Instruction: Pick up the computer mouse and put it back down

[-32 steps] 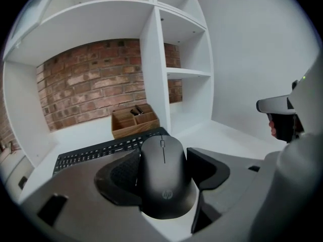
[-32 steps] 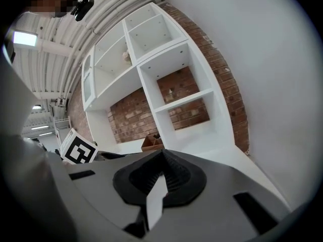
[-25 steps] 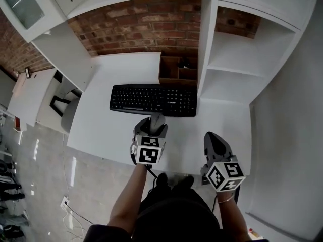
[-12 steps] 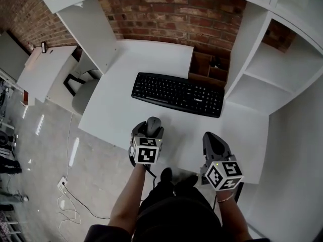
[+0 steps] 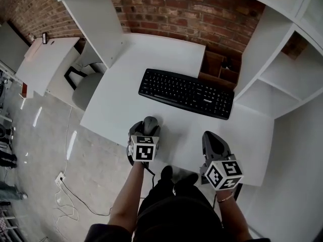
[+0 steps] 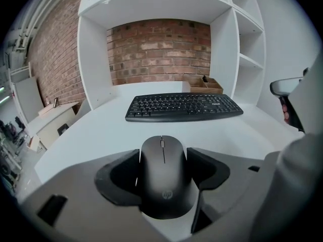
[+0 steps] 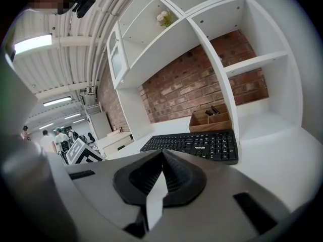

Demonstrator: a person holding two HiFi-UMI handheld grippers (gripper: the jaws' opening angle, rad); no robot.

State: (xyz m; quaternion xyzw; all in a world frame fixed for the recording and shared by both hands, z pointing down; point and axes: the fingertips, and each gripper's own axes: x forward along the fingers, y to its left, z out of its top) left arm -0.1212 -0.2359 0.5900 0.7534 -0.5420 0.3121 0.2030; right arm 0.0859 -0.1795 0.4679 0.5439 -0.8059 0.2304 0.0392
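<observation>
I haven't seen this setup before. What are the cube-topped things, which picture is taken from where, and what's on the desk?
A person holds a two-jaw gripper in each hand, and the marker cubes are part of the grippers. The head view comes from a camera on the person's head, looking down. The other two views come from cameras riding on the grippers, looking along their jaws. On the white desk lie a black keyboard and, beyond it, a wooden organiser. The left gripper has its jaws closed on the sides of a black mouse; I cannot tell whether the mouse is lifted. The right gripper is shut and empty.
</observation>
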